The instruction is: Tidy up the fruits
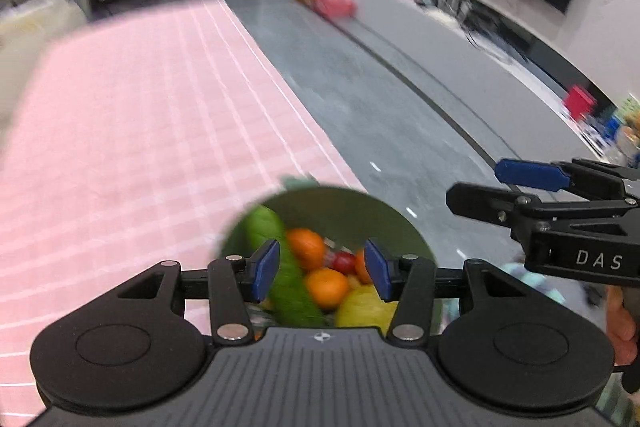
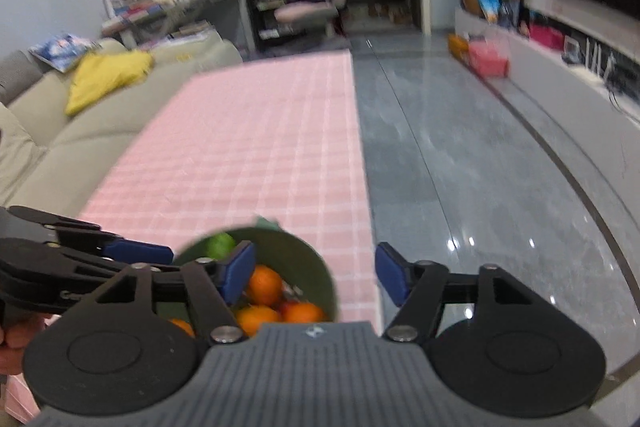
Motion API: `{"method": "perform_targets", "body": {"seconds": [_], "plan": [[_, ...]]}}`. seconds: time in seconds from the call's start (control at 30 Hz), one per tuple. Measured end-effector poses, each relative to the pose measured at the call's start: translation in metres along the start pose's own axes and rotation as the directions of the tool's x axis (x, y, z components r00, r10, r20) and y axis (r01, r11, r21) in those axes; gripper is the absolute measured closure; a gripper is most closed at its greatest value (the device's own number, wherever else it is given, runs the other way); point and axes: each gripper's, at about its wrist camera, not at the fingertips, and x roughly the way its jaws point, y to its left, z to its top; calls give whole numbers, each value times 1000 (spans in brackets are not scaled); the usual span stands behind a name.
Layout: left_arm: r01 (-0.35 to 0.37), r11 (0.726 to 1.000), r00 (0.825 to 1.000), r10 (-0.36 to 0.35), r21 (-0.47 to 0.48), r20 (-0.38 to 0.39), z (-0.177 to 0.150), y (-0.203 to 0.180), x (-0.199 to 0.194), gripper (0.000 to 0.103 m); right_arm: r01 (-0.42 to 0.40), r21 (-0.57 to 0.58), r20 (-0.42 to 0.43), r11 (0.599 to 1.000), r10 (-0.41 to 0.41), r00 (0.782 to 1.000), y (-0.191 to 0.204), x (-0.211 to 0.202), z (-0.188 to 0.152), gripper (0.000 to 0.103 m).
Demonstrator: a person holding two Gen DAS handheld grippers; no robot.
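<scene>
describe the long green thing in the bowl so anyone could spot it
On the pink checked tablecloth a green bowl sits near the edge. The cucumber lies at its left side, the only long green piece among round oranges.

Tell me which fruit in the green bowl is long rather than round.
The green cucumber-shaped one, lying lengthwise along the left side of the green bowl. The round orange tangerines, small red fruit and yellow-green fruit beside it are all rounded.

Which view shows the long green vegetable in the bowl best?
The left wrist view: the long green vegetable lies lengthwise across the green bowl, though blurred. The right wrist view shows only its rounded end; that claw's finger covers the rest.
</scene>
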Motion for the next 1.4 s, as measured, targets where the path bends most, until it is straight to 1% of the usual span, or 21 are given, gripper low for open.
{"method": "perform_targets", "body": {"seconds": [0.07, 0.13, 0.2, 0.23, 0.37, 0.43, 0.47, 0.53, 0.6, 0.63, 0.67, 0.73, 0.8, 0.87, 0.9, 1.0, 1.13, 1.23, 1.33, 1.4], "plan": [[-84, 996, 995, 85, -9, 50, -5, 1, -26, 43, -41, -10, 25, 999, 41, 999, 13, -11, 3, 36], [-154, 987, 983, 157, -33, 92, -12, 2, -50, 42, -71, -17, 42, 997, 71, 997, 27, -22, 1, 35], [-199, 978, 968, 206, -62, 141, -22, 3, -74, 38, -80, -30, 62, 996, 82, 995, 41, -33, -4, 34], [-215, 974, 962, 225, -75, 157, -28, 3, -84, 37, -84, -42, 70, 996, 87, 994, 47, -39, -7, 34], [-274, 954, 938, 294, -123, 183, -50, 4, -112, 38, -106, -79, 68, 991, 112, 991, 71, -57, -23, 34], [-304, 940, 921, 332, -156, 202, -62, 2, -123, 37, -104, -106, 59, 989, 111, 992, 80, -65, -33, 34], [-324, 931, 911, 355, -167, 210, -69, 1, -126, 36, -86, -133, 62, 987, 95, 994, 86, -69, -38, 34], [-366, 913, 891, 399, -179, 218, -82, 0, -129, 36, -52, -183, 70, 982, 65, 995, 97, -75, -48, 31], [-409, 899, 877, 434, -154, 207, -92, -6, -125, 33, -59, -201, 59, 978, 72, 996, 104, -81, -59, 23], [-427, 891, 870, 451, -154, 200, -96, -7, -124, 32, -63, -204, 56, 977, 76, 996, 106, -83, -64, 23], [-434, 886, 867, 460, -162, 191, -100, -8, -124, 32, -64, -212, 51, 975, 76, 996, 109, -85, -68, 22], [-418, 887, 876, 451, -198, 171, -108, -5, -123, 29, -58, -239, 44, 969, 70, 997, 113, -86, -76, 22], [-407, 884, 881, 446, -229, 158, -111, -1, -122, 28, -43, -257, 37, 966, 54, 998, 116, -86, -83, 22], [-421, 877, 876, 460, -233, 147, -116, 0, -122, 28, -36, -256, 30, 966, 45, 999, 115, -82, -86, 22], [-426, 874, 876, 463, -234, 134, -115, 1, -119, 26, -30, -254, 23, 967, 37, 999, 115, -79, -88, 22], [-411, 878, 890, 445, -247, 100, -121, 8, -114, 26, -24, -248, -6, 969, 23, 1000, 116, -70, -94, 22], [-425, 867, 892, 450, -259, 46, -132, 13, -104, 26, -13, -259, -32, 966, 5, 999, 116, -57, -95, 17], [-408, 872, 904, 426, -269, 11, -134, 14, -100, 26, -23, -246, -66, 969, 7, 998, 114, -49, -97, 17], [-417, 873, 903, 430, -253, -1, -137, 12, -98, 25, -26, -235, -88, 972, 5, 996, 112, -43, -97, 17], [-413, 875, 905, 426, -251, -3, -137, 12, -98, 25, -28, -233, -92, 972, 7, 996, 112, -43, -98, 17]]}}
